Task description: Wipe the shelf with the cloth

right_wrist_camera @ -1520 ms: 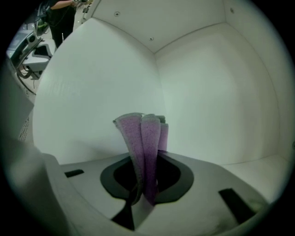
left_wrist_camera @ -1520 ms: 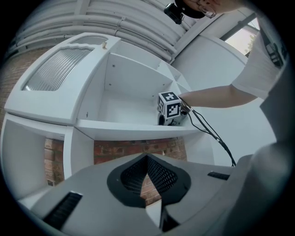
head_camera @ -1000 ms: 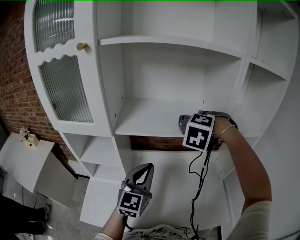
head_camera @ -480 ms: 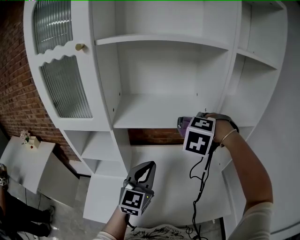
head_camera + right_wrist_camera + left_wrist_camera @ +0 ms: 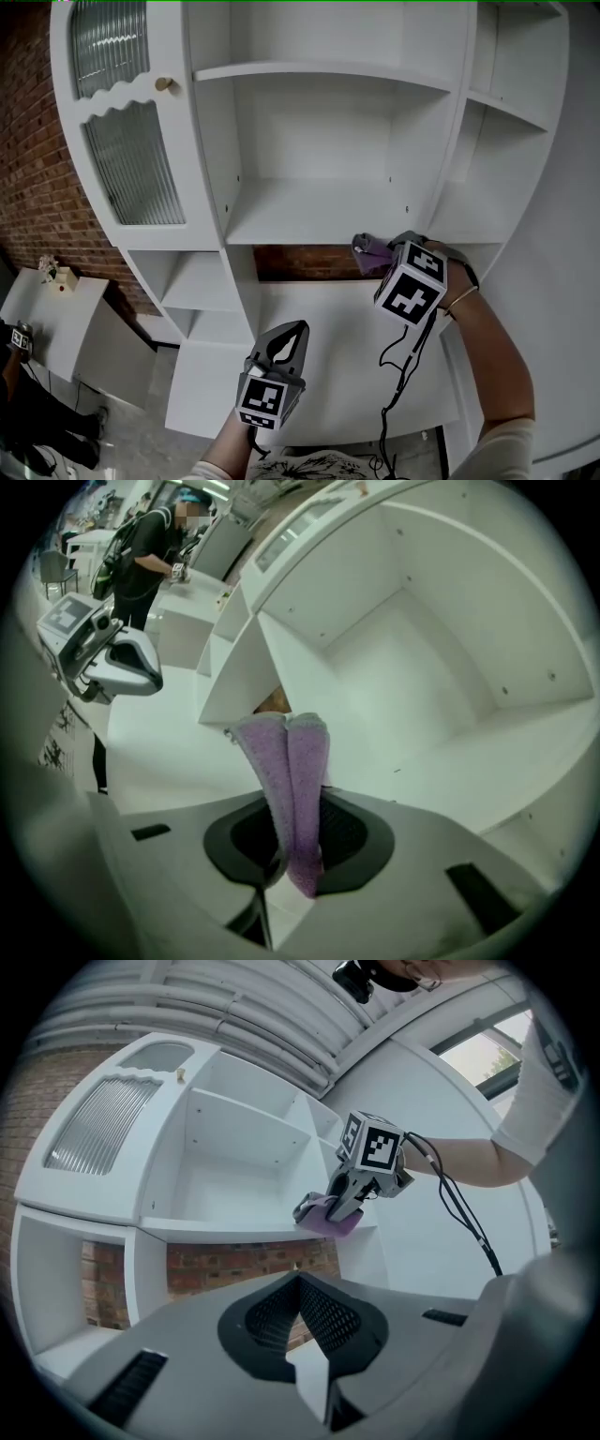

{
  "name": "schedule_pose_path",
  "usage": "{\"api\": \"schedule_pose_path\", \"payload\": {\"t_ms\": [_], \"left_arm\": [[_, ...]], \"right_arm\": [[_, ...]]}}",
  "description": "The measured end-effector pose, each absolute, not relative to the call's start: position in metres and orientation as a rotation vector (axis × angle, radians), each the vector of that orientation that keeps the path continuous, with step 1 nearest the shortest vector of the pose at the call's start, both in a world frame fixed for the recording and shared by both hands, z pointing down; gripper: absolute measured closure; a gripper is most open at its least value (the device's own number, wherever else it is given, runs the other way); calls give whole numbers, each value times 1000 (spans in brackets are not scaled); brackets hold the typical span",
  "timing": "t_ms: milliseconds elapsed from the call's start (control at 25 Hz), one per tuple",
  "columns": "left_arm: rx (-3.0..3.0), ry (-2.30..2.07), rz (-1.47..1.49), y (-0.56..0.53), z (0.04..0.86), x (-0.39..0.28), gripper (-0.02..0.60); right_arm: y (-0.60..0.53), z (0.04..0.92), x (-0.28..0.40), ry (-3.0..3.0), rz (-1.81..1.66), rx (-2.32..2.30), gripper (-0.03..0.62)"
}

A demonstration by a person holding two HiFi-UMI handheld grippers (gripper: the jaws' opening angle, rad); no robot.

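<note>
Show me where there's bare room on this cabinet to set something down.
The middle shelf is bare across nearly its whole width. Only its front right edge is crowded: the cloth, clamped in the right hand-held gripper, is there. The counter under the brick strip is bare too.

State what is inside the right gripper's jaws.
A folded purple cloth, clamped in the right gripper. Its pinched end is covered by the jaws; nothing else shows there.
</note>
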State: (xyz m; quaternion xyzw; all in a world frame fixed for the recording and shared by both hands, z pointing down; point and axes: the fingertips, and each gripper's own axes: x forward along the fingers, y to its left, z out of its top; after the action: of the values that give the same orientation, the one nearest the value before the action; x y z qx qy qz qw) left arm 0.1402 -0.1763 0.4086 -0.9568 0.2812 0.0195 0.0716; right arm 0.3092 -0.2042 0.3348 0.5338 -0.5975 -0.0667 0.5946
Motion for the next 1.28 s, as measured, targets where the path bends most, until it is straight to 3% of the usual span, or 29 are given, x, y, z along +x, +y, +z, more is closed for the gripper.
{"api": "schedule_pose_path", "payload": {"t_ms": [320, 640, 880, 1280], "left_arm": [[-2867, 940, 70, -188, 408, 125, 568], [-2880, 937, 53, -194, 422, 122, 568], [-2913, 969, 16, -201, 441, 121, 568], [-2939, 906, 10, -210, 455, 126, 568]], "right_arm": [[-199, 331, 296, -1755, -293, 1728, 516], [-170, 391, 254, -2202, -309, 1854, 513], [-162, 409, 236, -2176, -429, 1948, 513], [-175, 450, 226, -2390, -129, 1927, 522]]}}
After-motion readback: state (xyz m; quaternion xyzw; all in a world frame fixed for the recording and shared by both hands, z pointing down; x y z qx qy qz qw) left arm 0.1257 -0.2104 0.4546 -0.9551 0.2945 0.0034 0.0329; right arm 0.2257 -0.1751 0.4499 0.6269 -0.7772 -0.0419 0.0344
